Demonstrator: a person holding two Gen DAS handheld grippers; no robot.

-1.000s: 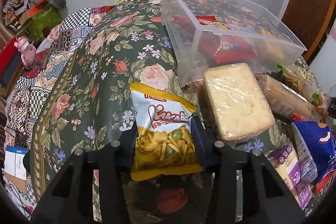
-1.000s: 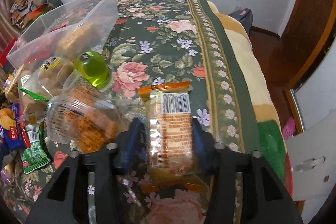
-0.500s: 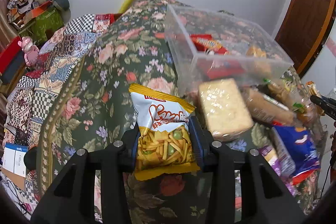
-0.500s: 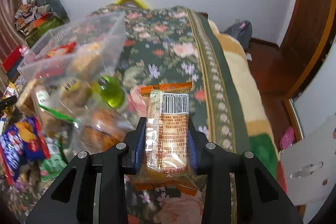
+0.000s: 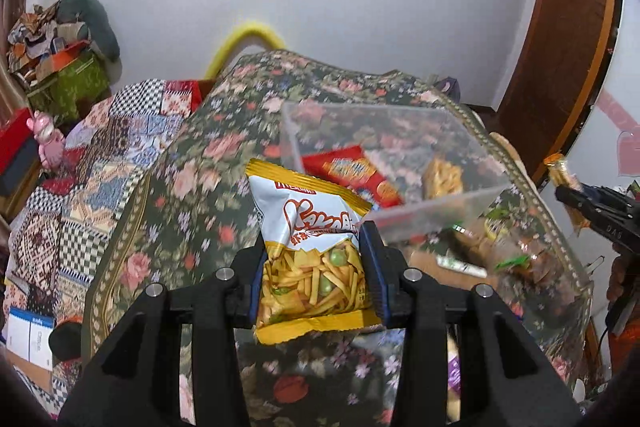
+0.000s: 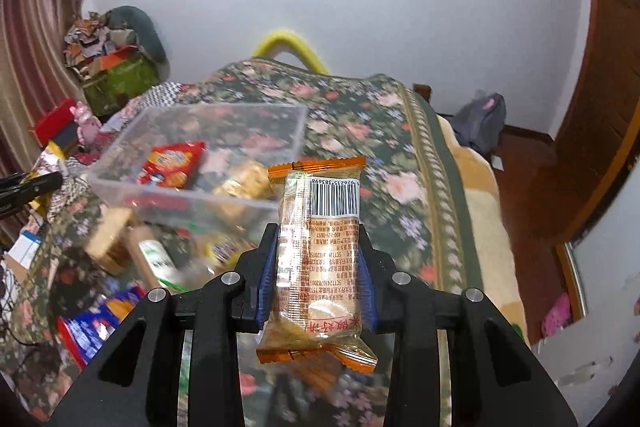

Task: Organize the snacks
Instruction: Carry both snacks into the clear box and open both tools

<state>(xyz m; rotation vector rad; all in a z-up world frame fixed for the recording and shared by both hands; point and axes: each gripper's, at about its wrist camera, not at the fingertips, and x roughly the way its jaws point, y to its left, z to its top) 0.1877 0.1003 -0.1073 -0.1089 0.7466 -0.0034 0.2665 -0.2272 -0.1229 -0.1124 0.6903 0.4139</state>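
Snack bag (image 5: 312, 251) pinched in left claw (image 5: 314, 279), cake packet (image 6: 320, 251) — right claw (image 6: 318, 279)

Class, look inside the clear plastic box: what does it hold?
The clear plastic box holds a red snack packet and a pale biscuit pack. Anything beneath them is hidden.

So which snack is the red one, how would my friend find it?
Find the clear plastic box on the flowered green bedspread. Inside it, at the left, lies a flat red foil packet picturing round crackers. The pale biscuit pack beside it is not red.
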